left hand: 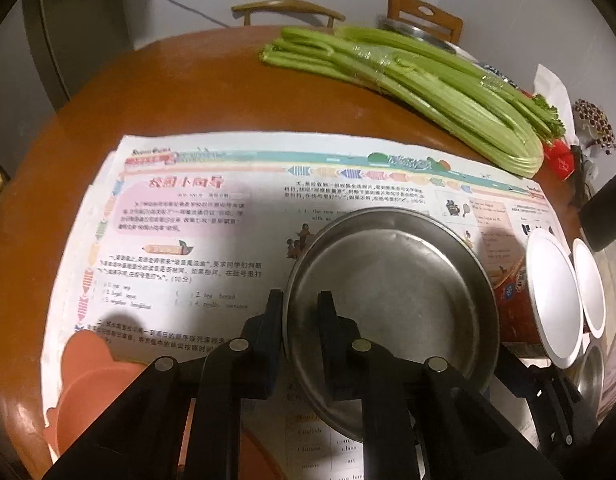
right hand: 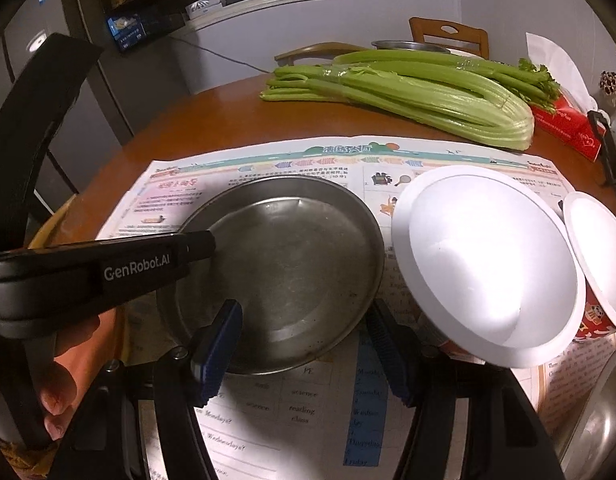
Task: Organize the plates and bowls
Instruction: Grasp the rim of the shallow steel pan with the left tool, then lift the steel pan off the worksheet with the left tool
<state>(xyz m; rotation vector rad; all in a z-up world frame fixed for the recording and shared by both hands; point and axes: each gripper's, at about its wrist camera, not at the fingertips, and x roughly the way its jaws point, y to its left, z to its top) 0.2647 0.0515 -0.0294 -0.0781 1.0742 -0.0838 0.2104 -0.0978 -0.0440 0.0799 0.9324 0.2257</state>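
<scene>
Apparently mid-pickup, the left gripper [left hand: 297, 304] pinches the near-left rim of the steel plate [left hand: 392, 280] resting on the newspaper [left hand: 179, 240] just ahead, while the right gripper [right hand: 303, 344] waits spread and empty, so next comes a level lift toward the white bowls [right hand: 488, 268].

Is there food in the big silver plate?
No, the silver plate is bare metal inside; the celery lies on the table behind it.

Round steel plate [right hand: 283, 276] on printed newspaper sheet [right hand: 267, 412], its left rim pinched by the left gripper [right hand: 205, 246]. Right gripper [right hand: 308, 344], jaws apart, near the plate's front edge. Two white foam bowls [right hand: 488, 264] tilted beside it. Green celery bunch [right hand: 408, 92] behind.
</scene>
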